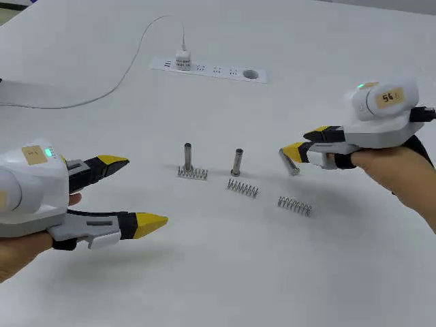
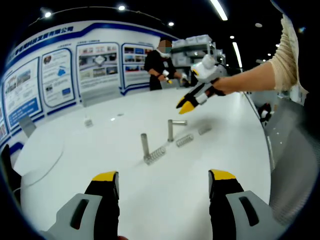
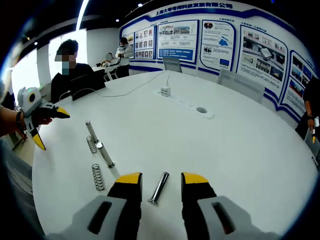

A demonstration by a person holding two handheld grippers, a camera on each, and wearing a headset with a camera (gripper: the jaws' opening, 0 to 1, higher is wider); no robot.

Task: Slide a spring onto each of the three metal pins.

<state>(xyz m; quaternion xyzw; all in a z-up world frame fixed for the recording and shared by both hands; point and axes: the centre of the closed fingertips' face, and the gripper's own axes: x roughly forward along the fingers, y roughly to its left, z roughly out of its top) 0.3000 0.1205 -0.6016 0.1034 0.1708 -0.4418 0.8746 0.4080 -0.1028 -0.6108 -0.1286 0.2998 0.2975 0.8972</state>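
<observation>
Two metal pins stand upright on the white table, one on the left [image 1: 187, 156] and one in the middle [image 1: 237, 162]. A third pin [image 1: 289, 162] lies tipped over at the right. In front of them lie three springs [image 1: 193, 173] [image 1: 242, 189] [image 1: 295, 206]. My right gripper [image 1: 303, 141] is open, and the fallen pin [image 3: 159, 187] lies loose between its jaws. My left gripper [image 1: 133, 192] hovers wide open and empty left of the row. Its view shows the standing pins [image 2: 144, 145] [image 2: 170, 130] and the right gripper [image 2: 187, 105] beyond them.
A white power strip [image 1: 208, 68] with a plugged-in charger [image 1: 182, 58] and its cable lies at the back of the table. Other people [image 2: 160, 65] [image 3: 70, 70] are at the table's far sides. Bare table surrounds the pins.
</observation>
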